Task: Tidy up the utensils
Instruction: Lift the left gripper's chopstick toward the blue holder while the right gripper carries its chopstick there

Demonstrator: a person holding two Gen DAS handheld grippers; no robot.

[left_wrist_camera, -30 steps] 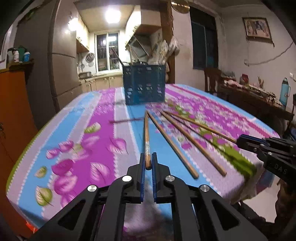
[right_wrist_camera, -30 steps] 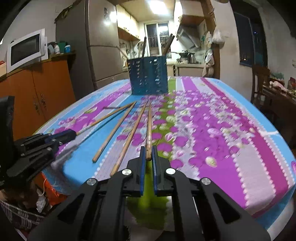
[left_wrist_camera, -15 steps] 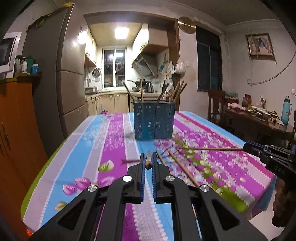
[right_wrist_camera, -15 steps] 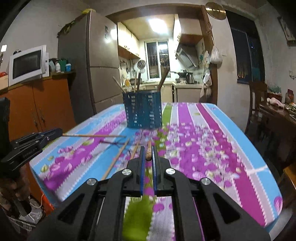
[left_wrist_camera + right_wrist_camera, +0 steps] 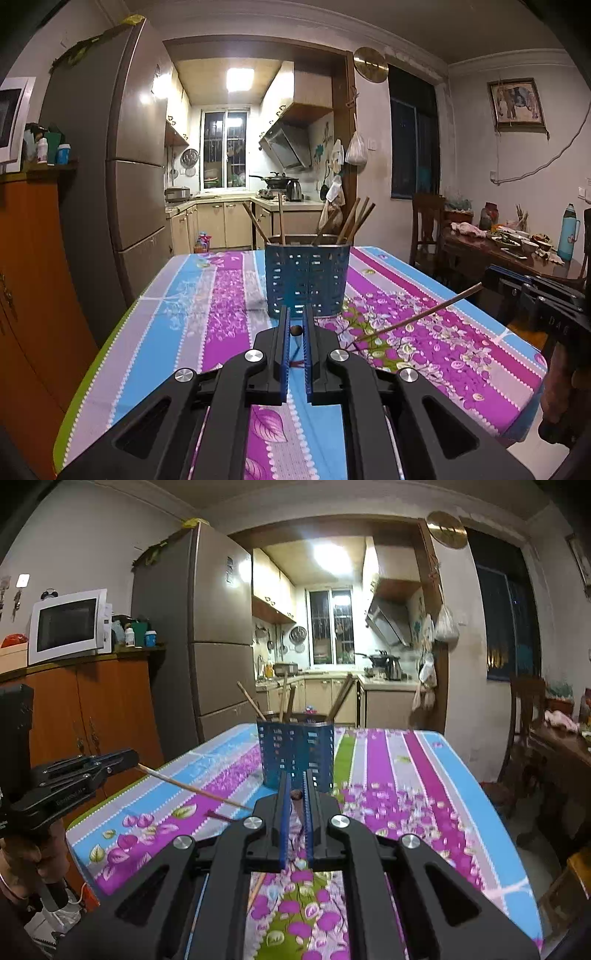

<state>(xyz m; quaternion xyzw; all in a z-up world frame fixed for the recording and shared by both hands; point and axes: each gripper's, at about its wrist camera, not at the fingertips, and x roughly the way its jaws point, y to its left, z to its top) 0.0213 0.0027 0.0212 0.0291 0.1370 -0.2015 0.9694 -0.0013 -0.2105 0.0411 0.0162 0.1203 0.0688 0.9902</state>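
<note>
A blue perforated utensil basket [image 5: 307, 280] stands on the flowered tablecloth, with several wooden chopsticks upright in it; it also shows in the right wrist view [image 5: 296, 755]. My left gripper [image 5: 295, 325] is shut on a wooden chopstick [image 5: 295, 330], seen end-on and lifted off the table. My right gripper [image 5: 296, 792] is shut on another chopstick [image 5: 296, 795], also raised. In the left wrist view the right gripper [image 5: 491, 282] holds its chopstick [image 5: 417, 315] slanting down. In the right wrist view the left gripper [image 5: 127, 758] holds its chopstick [image 5: 192, 788] likewise.
The table [image 5: 184, 332] has a green edge at the left. A fridge [image 5: 125, 166] and orange cabinet [image 5: 92, 709] stand left. A chair and cluttered side table [image 5: 509, 247] stand right. More chopsticks [image 5: 256, 888] lie on the cloth below my grippers.
Both grippers have lifted their chopsticks off the table and tilted up to level, facing the basket. The chopsticks now hang in the air instead of lying on the cloth.
</note>
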